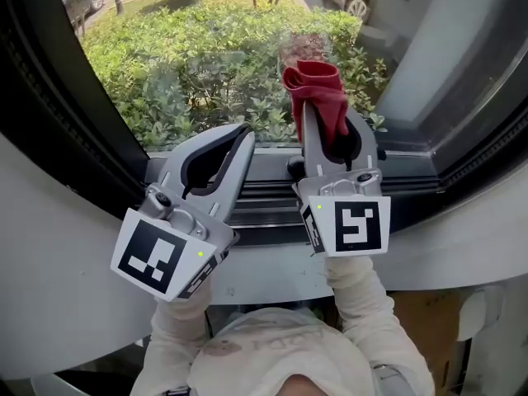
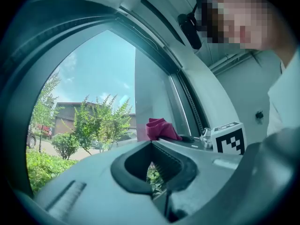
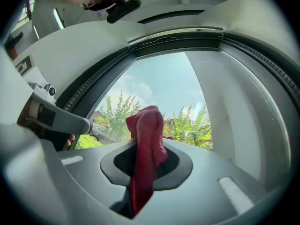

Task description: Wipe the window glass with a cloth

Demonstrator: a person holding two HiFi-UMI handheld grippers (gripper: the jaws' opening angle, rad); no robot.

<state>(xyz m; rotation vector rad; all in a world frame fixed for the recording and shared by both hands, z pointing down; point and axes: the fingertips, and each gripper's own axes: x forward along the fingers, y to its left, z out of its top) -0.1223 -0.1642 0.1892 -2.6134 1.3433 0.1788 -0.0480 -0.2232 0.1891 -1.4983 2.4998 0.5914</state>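
A dark red cloth (image 1: 318, 96) sticks out of my right gripper (image 1: 323, 118), which is shut on it and holds it up against the lower part of the window glass (image 1: 206, 48). The right gripper view shows the cloth (image 3: 146, 153) bunched between the jaws with its top fold near the pane. My left gripper (image 1: 239, 134) is shut with nothing in it, pointing at the glass just left of the right one. In the left gripper view the cloth (image 2: 159, 128) shows past the closed jaws.
A dark window frame (image 1: 49, 97) curves around the pane, with a grooved sill track (image 1: 264, 200) below it. A white ledge (image 1: 66, 262) lies under the sill. Green bushes (image 1: 165, 73) and parked cars lie outside.
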